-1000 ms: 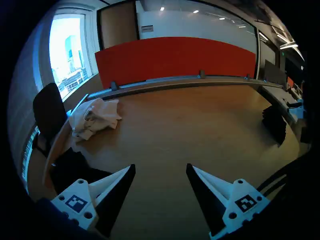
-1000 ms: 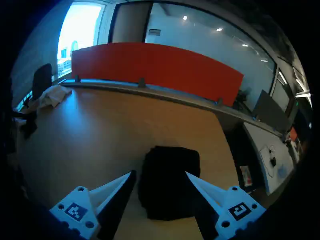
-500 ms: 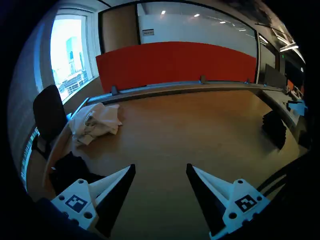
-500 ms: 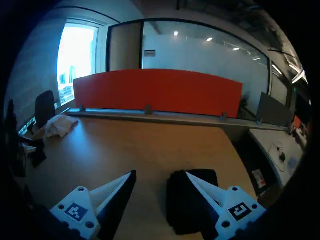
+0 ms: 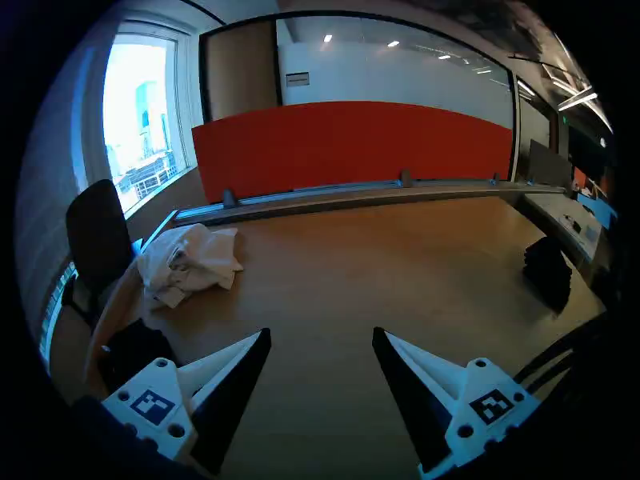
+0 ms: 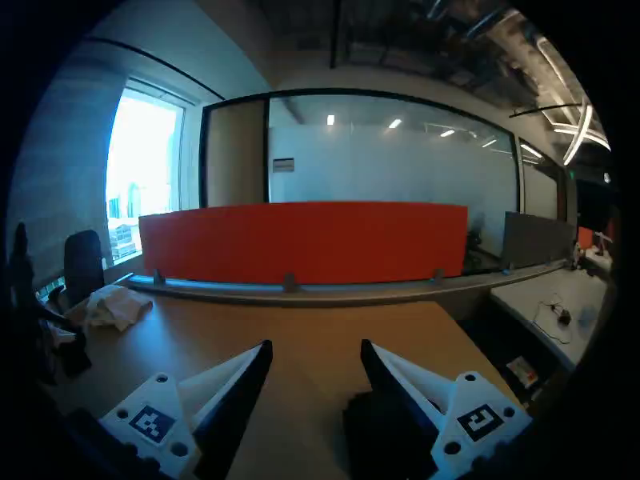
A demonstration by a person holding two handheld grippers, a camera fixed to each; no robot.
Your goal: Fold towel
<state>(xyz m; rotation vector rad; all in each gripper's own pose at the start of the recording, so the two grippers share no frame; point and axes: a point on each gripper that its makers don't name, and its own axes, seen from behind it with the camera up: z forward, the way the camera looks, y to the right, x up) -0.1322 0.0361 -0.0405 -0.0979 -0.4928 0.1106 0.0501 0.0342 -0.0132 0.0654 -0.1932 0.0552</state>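
Right gripper view: dark folded cloth stack [image 6: 368, 440] half-hidden behind released right claw [image 6: 316, 346]; left claw [image 5: 322, 332] released too.

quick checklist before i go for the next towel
1. left gripper open, nothing held: ok.
2. right gripper open, nothing held: ok.
3. white towel located, crumpled near the left edge of the desk: ok.
4. grippers at the towel: not ok, both are well apart from it.
5. a towel corner picked out to grasp: cannot tell, the cloth is bunched up.
6. black folded stack out of the way at the desk's right side: ok.
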